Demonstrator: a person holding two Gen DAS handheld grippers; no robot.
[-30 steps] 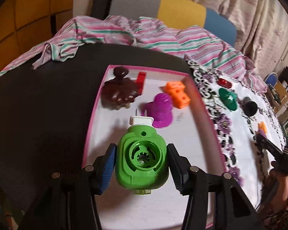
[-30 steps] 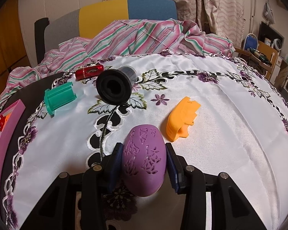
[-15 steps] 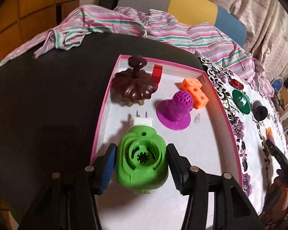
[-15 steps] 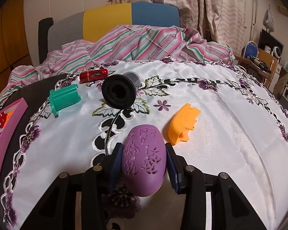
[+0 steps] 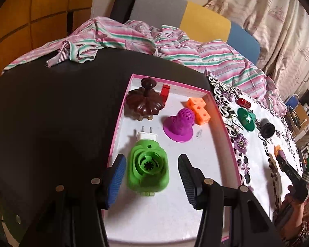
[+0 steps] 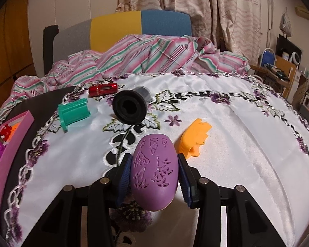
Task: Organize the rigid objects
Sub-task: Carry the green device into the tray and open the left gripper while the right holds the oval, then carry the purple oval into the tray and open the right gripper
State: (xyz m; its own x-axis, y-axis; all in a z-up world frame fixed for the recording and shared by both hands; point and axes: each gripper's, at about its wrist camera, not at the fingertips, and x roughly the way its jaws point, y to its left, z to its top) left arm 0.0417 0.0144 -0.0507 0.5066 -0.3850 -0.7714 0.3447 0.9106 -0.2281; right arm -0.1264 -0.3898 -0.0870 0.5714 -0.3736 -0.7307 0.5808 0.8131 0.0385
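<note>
Left gripper (image 5: 152, 171) spread, pads clear of green plug-in device (image 5: 147, 169), apparently deposited inside pink tray (image 5: 222, 115) with sorted pieces. Right gripper (image 6: 154, 178) clamped on purple egg-shaped shell (image 6: 154, 173) above tablecloth (image 6: 247, 144), probably tray-bound.

Left tongs (image 5: 151, 169) stand spread and empty, angled downward; right tongs (image 6: 154, 174) are clamped shut, angled downward

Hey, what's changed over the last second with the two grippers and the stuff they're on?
The left gripper has let go of the green plug: its jaws now stand clear on both sides, and the plug lies in the pink tray. The right gripper stays clamped on the purple egg. The other pieces have not moved.
</note>
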